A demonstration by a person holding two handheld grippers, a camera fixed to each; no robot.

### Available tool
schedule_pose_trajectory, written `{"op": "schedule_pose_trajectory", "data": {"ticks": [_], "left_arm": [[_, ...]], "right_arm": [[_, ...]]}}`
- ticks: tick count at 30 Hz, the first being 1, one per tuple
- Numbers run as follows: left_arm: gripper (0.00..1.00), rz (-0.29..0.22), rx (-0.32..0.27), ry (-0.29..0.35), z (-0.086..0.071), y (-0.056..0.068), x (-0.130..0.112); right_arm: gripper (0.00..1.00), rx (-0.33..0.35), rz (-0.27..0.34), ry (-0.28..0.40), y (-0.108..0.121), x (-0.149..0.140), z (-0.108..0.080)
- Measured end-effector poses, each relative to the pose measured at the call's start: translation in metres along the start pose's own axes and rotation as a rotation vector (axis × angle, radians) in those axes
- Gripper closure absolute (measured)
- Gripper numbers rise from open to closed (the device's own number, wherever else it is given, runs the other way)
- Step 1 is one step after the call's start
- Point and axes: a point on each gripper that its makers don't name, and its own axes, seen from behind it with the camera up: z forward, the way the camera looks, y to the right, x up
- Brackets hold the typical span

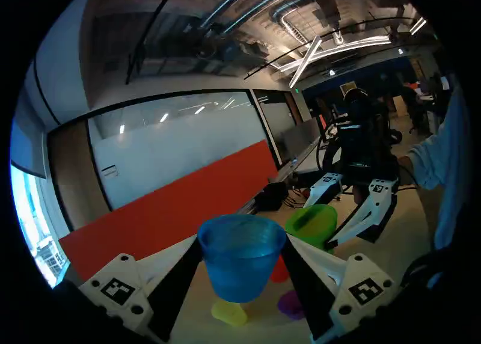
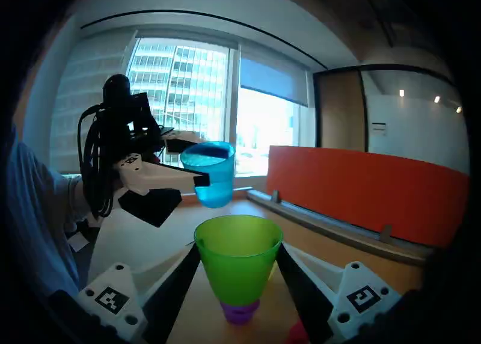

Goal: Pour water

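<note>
Left gripper view shows me the left hand-held gripper [image 1: 242, 243] clenched on a blue plastic cup [image 1: 242, 266], upright above the counter [image 1: 397, 248], with the green cup [image 1: 312, 224] beyond it to the right. Right gripper view has the right hand-held gripper [image 2: 238, 248] grasping that green cup, both fingers against its sides, above a small purple cup [image 2: 239, 313]. The blue cup hangs farther off, up and left, apart from the green rim.

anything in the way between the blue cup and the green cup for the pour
Nothing visible. In the right gripper view the blue cup hangs above and beyond the green cup, with only open air between them.
</note>
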Motion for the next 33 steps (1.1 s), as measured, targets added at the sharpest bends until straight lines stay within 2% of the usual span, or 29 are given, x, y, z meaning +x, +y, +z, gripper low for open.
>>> {"op": "schedule_pose_trajectory", "data": {"ticks": [7,17,26,33], "left_arm": [[0.12,0.09,0.02,-0.007,0.005,-0.005,0.013],[0.12,0.219,0.039,-0.013,0.009,-0.005,0.031],[0.12,0.345,0.078,-0.02,0.003,-0.006,0.043],[0.12,0.419,0.097,-0.028,0.004,-0.008,0.048]], "right_arm": [[0.1,0.022,0.011,0.001,-0.009,-0.006,0.008],[0.1,0.05,0.013,0.005,-0.022,-0.009,0.021],[0.1,0.069,0.009,0.004,-0.029,-0.009,0.027],[0.1,0.076,0.005,0.007,-0.034,-0.007,0.03]]}}
